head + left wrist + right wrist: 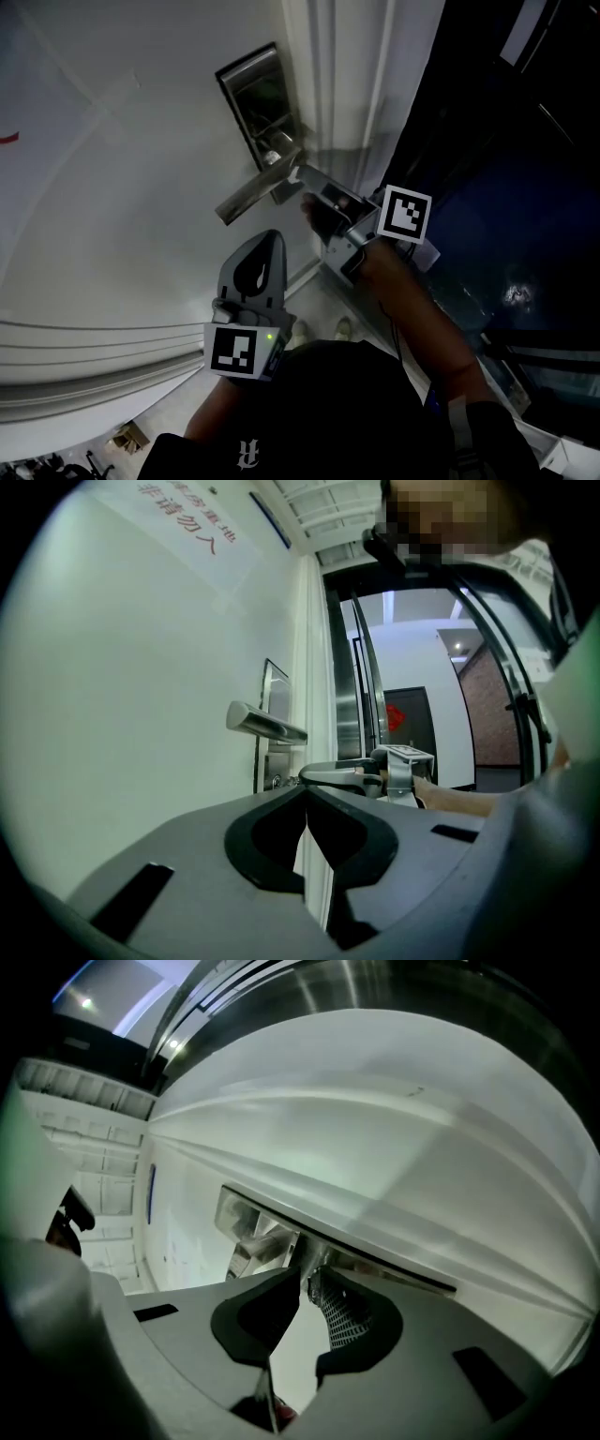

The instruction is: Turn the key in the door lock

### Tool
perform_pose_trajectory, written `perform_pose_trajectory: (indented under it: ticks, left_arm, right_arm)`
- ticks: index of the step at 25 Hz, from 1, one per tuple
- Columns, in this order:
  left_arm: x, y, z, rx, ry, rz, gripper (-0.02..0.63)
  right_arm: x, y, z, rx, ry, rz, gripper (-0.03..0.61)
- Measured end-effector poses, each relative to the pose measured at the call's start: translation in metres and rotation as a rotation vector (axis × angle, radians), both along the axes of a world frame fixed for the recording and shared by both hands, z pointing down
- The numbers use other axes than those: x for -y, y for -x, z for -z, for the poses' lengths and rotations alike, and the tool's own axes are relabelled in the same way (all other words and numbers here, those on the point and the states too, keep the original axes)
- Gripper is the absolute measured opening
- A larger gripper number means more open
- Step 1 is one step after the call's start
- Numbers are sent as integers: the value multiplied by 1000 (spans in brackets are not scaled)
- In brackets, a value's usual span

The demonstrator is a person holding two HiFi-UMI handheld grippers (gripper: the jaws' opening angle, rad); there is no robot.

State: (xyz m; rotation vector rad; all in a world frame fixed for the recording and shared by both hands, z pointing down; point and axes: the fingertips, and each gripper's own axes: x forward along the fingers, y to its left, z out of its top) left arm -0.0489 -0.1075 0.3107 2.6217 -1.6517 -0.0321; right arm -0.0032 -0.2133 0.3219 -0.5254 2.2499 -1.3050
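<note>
The steel lock plate sits on the white door, with its lever handle pointing left. My right gripper is pressed up to the plate just below the lever's hub, its jaws closed tight on the small key at the keyhole. The right gripper view shows the two tips nearly touching and the key mostly hidden between them. My left gripper hangs back below the lever, shut on nothing and clear of the door. The left gripper view shows the lever handle and the right gripper from the side.
The door frame runs beside the lock. To the right is dark glass. A red printed sign is high on the door. Shoes and floor show far below.
</note>
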Motion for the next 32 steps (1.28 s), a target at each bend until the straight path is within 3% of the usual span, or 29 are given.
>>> perform_pose_trajectory:
  ticks: [3,6,14,21,27,32]
  left_arm:
    - [0,-4,0,-4,2,0,8]
    - [0,-7,0,-8,2,-2,8]
    - [-2,-9,1,-14,4,10,8]
    - [-4,-6,5,-12,-7,25,8]
    - [-6,-2,7,-21,-7,32,8]
    - [-7,1,4,-28,3,38,8]
  right_arm:
    - [-10,-9,7,-121,-135,-2,44]
    - [-18,-15,11,-339,-335,-38,44]
    - [-40,0,15,-1170,-1153,-154,44]
    - [-42,14,4,-1661,-1766,-281,44]
    - [-38,20,-7,-1862,-2057,-271,54]
    - [-27,25,-13,-1980,-2155,-263,75]
